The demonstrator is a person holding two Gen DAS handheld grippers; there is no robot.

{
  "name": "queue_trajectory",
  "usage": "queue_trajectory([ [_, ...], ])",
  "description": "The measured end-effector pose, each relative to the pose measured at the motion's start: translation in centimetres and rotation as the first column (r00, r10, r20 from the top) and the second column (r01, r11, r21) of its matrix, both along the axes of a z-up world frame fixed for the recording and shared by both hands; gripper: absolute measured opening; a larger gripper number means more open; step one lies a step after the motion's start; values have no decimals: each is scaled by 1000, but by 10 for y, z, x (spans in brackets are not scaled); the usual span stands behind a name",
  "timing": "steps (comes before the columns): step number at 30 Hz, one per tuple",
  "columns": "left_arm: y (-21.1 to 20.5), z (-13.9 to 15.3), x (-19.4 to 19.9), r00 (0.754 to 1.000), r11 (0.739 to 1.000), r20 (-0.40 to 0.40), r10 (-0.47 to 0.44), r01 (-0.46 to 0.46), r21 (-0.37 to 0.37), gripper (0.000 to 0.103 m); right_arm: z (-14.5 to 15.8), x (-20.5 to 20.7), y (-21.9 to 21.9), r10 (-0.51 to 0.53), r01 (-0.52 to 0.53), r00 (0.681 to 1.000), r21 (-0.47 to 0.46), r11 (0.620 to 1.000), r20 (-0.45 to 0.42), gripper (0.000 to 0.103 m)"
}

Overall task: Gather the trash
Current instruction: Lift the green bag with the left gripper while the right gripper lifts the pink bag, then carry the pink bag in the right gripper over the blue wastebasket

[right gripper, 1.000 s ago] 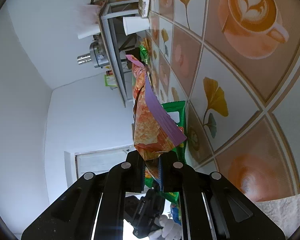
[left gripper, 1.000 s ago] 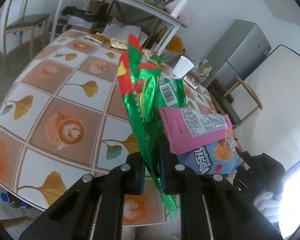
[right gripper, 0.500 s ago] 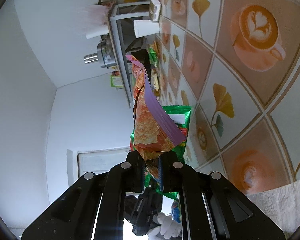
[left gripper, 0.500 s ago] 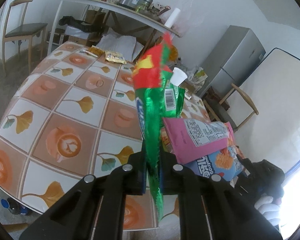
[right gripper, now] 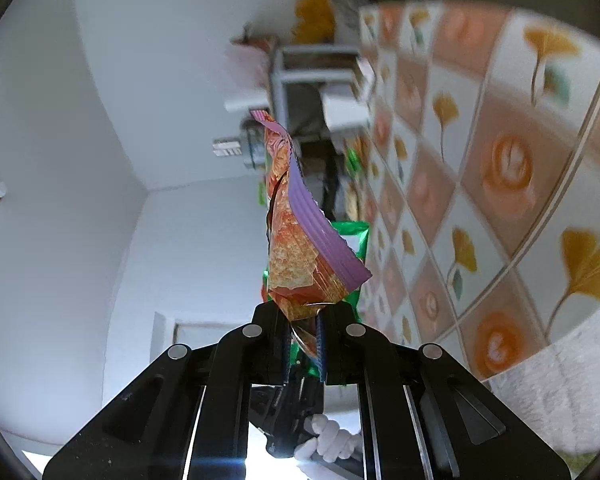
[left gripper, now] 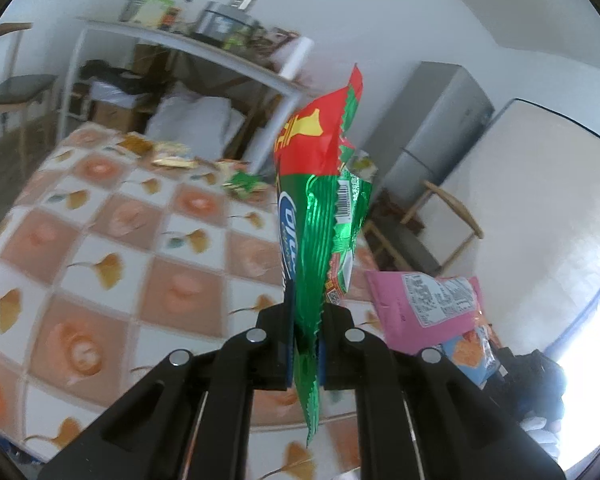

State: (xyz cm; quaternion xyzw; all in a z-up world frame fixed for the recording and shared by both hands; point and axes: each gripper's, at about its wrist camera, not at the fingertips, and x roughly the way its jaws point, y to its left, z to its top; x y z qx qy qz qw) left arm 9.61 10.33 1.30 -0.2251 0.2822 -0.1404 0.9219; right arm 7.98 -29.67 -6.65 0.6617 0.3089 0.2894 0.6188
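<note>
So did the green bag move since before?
Yes. The green bag went up: its red top now reaches the wall above the shelf, well above the table.

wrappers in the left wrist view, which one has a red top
The green foil wrapper clamped in the left gripper; the other held wrapper is pink with a printed label.
</note>
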Motion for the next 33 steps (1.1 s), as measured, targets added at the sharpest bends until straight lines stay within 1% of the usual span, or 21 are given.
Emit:
queue_trajectory([
  [3, -26, 14, 17, 997, 997, 27, -78, 78, -7, 7, 18, -23, -36, -109, 110, 993, -10, 994, 43, 9],
  [5, -50, 23, 29, 989, 990, 41, -140, 141, -13, 7, 31, -48, -70, -207, 209, 976, -22, 978, 74, 9],
  [6, -63, 26, 35, 984, 985, 46, -172, 173, -17, 7, 34, -56, -81, -239, 241, 968, -27, 970, 82, 8],
  [9, -103, 34, 53, 965, 966, 50, -257, 258, -18, 7, 44, -93, -126, -378, 384, 920, -45, 922, 100, 9],
  [11, -134, 38, 64, 949, 950, 47, -311, 312, -12, 7, 47, -117, -155, -471, 478, 876, -65, 876, 102, 9],
  [12, -146, 38, 67, 942, 943, 43, -333, 334, -11, 7, 45, -132, -172, -523, 530, 847, -73, 845, 97, 8],
  [13, -161, 37, 72, 933, 934, 37, -358, 358, -10, 7, 45, -137, -180, -552, 559, 829, -77, 826, 92, 9],
  [14, -171, 37, 76, 927, 927, 32, -374, 374, -9, 7, 41, -148, -194, -593, 597, 802, -81, 798, 75, 9],
  [15, -184, 36, 80, 919, 919, 23, -393, 393, -7, 7, 39, -149, -200, -613, 616, 787, -82, 783, 65, 9],
  [18, -215, 30, 90, 902, 902, -1, -432, 432, -5, 7, 20, -163, -232, -687, 683, 726, -118, 721, 7, 9],
  [20, -232, 25, 96, 895, 895, -15, -446, 446, 2, 7, 6, -159, -246, -714, 703, 699, -144, 696, -38, 9],
  [21, -239, 23, 99, 892, 892, -23, -451, 452, 3, 7, -3, -155, -254, -720, 707, 691, -148, 691, -64, 9],
  [23, -251, 19, 107, 888, 889, -41, -458, 458, 9, 7, -28, -136, -270, -716, 702, 684, -142, 698, -139, 9],
  [24, -256, 16, 111, 887, 888, -50, -459, 460, 13, 7, -36, -126, -269, -713, 699, 682, -141, 701, -163, 9],
  [27, -267, 7, 127, 885, 887, -81, -458, 461, 20, 7, -80, -85, -289, -688, 684, 672, -127, 718, -275, 9],
  [28, -268, 4, 131, 885, 887, -88, -458, 461, 20, 7, -95, -68, -288, -675, 676, 669, -124, 726, -311, 9],
  [29, -271, 1, 136, 884, 888, -99, -456, 460, 22, 7, -105, -58, -289, -669, 674, 660, -125, 729, -341, 9],
  [32, -275, -8, 151, 883, 888, -125, -452, 458, 26, 7, -148, -25, -305, -644, 661, 622, -144, 737, -446, 9],
  [33, -277, -11, 155, 882, 888, -132, -452, 459, 28, 7, -166, -11, -312, -633, 659, 600, -146, 738, -490, 9],
])
